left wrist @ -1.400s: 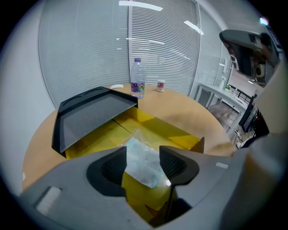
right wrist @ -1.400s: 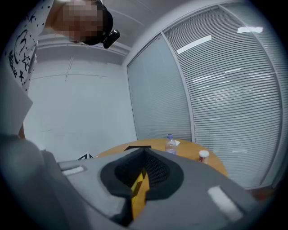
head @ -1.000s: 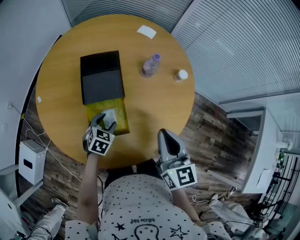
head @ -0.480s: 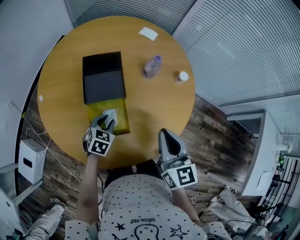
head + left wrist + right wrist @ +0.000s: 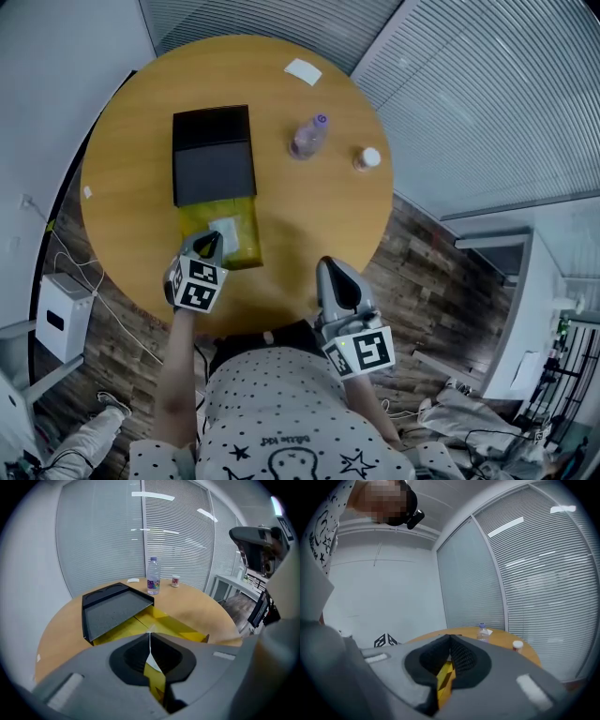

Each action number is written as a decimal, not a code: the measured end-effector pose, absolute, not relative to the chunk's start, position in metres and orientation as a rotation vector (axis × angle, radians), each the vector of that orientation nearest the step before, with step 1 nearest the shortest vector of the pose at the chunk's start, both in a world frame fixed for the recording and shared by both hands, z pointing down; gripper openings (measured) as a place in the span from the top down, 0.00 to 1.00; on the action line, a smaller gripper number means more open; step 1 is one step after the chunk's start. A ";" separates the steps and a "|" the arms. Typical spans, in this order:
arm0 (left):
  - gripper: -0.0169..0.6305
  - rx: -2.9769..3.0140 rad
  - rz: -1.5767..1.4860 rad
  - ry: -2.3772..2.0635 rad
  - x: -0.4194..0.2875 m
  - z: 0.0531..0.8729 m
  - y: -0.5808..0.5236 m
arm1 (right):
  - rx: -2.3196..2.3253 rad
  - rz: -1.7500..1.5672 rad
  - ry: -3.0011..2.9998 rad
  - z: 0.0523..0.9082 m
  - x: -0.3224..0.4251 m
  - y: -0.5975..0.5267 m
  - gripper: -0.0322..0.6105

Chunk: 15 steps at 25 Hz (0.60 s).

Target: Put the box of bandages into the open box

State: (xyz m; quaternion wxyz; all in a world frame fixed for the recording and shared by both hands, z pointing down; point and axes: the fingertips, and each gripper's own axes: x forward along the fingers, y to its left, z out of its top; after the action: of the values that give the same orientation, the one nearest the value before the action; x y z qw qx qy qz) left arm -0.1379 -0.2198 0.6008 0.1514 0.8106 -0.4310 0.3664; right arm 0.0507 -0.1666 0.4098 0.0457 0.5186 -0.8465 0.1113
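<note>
Held left gripper [image 5: 210, 244] shut and empty, just short of bandages [image 5: 226, 231] lying ahead inside open box [image 5: 246, 225] near table's [image 5: 309, 206] front edge; right gripper [image 5: 327, 266] shut, farther off.

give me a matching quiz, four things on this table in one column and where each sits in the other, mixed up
Things:
1. water bottle
2. white card
3. bandage box
4. small white jar

Places:
a. lying inside the yellow open box
b. flat by the far edge of the table
c. standing between the black lid and the jar
d. closest to the table's right edge in the head view

Pairs: 1-c, 2-b, 3-a, 4-d
</note>
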 end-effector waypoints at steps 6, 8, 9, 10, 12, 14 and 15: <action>0.96 2.334 0.969 -1.369 -0.146 0.577 -0.225 | 1.537 0.322 -2.622 0.406 0.046 -0.169 0.94; 0.96 2.344 0.919 -1.434 -0.150 0.561 -0.227 | 1.518 0.312 -2.635 0.404 0.043 -0.169 0.94; 0.96 2.350 0.891 -1.466 -0.153 0.552 -0.228 | 1.508 0.308 -2.642 0.403 0.041 -0.169 0.94; 0.96 2.358 0.859 -1.497 -0.155 0.542 -0.228 | 1.499 0.304 -2.649 0.402 0.039 -0.169 0.94; 0.96 2.376 0.789 -1.563 -0.159 0.520 -0.229 | 1.483 0.298 -2.660 0.401 0.036 -0.169 0.94; 0.96 2.393 0.721 -1.629 -0.162 0.498 -0.229 | 1.468 0.290 -2.670 0.400 0.034 -0.170 0.94; 0.96 2.399 0.687 -1.662 -0.165 0.487 -0.228 | 1.462 0.285 -2.676 0.400 0.033 -0.171 0.94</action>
State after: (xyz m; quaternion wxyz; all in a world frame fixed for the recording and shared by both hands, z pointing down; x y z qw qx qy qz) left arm -0.1645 -0.2283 0.4867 0.0716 0.7980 -0.5530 0.2286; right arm 0.0326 -0.1707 0.3998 0.0394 0.4768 -0.8732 0.0931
